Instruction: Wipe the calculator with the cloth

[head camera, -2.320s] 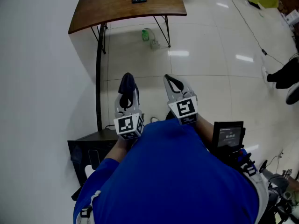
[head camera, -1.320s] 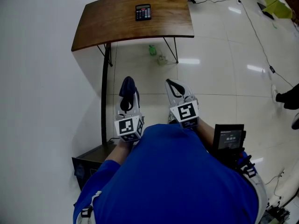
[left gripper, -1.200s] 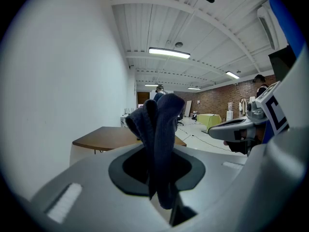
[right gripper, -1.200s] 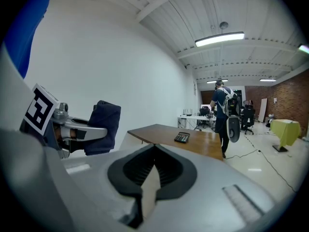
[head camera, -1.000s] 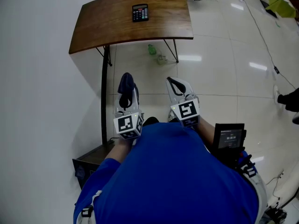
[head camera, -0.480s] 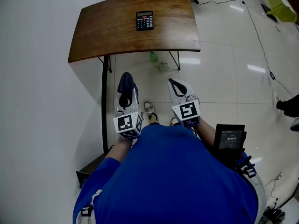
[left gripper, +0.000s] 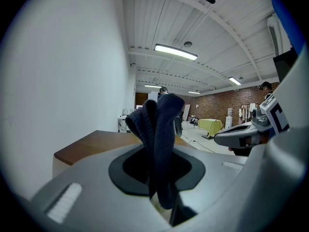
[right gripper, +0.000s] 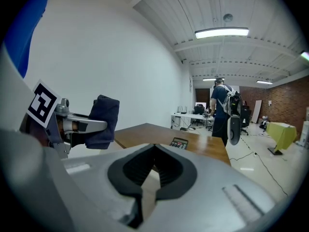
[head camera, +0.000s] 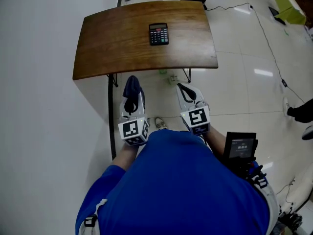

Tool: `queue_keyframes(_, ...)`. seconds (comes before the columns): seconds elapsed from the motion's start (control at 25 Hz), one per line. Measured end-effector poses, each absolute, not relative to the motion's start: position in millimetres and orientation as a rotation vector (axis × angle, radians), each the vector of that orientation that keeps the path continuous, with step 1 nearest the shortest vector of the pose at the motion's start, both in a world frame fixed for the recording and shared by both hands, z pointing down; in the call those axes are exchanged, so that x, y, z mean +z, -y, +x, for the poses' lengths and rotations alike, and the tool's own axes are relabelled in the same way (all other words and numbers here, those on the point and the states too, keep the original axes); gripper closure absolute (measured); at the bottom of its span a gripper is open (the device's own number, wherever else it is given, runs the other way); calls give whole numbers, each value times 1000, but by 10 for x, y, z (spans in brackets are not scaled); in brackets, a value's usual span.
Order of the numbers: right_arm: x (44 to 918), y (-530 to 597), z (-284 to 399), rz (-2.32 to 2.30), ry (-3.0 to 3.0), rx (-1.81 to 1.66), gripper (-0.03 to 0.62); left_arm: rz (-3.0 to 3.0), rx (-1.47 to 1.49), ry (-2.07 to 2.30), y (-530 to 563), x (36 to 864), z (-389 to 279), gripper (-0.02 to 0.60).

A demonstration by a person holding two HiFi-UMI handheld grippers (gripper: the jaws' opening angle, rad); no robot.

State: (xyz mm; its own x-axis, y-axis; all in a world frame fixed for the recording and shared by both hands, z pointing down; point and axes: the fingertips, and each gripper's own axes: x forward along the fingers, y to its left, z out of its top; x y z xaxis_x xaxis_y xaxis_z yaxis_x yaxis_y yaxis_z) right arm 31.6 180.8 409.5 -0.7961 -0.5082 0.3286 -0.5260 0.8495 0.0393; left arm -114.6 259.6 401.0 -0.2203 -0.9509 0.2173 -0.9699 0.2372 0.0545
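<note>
While left gripper [head camera: 131,98] pinches knit cloth [head camera: 132,85], right gripper [head camera: 183,87] fingers [right gripper: 126,171] clenched empty; calculator [head camera: 159,34] atop wooden table [head camera: 110,40].

- Bright, even indoor light falls from long white ceiling tube lamps [left gripper: 175,51] high above the left gripper [head camera: 131,98] and the right gripper [head camera: 188,93].
- The glossy pale tiled floor [head camera: 244,97] to the right of the right gripper carries white glare streaks.
- The curved brown wooden counter [head camera: 112,43] ahead of both grippers shows only a mild sheen.
- The dark blue knitted cloth [left gripper: 157,129] in the left gripper is backlit, and its folds are nearly black.
- Both gripper views are fisheye, with black corners and bowed lines. The grey gripper bodies nearest the lens look soft.
- The brick end of the room, far ahead of the grippers, is dimmer.
- The head view is sharp, though its edges curve.
</note>
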Motion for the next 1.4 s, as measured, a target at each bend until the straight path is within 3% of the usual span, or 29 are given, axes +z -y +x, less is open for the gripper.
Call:
queue_keyframes(0.4, 4221, -1460, -329, 898, 2647, 91, 591, 1918, 127, 2216, -2162, 4274, -1864, 515)
queue_keyframes(1.4, 4422, 320, -624, 853, 2651, 175, 591, 1860, 267, 2196, -428, 4499, -2149, 515)
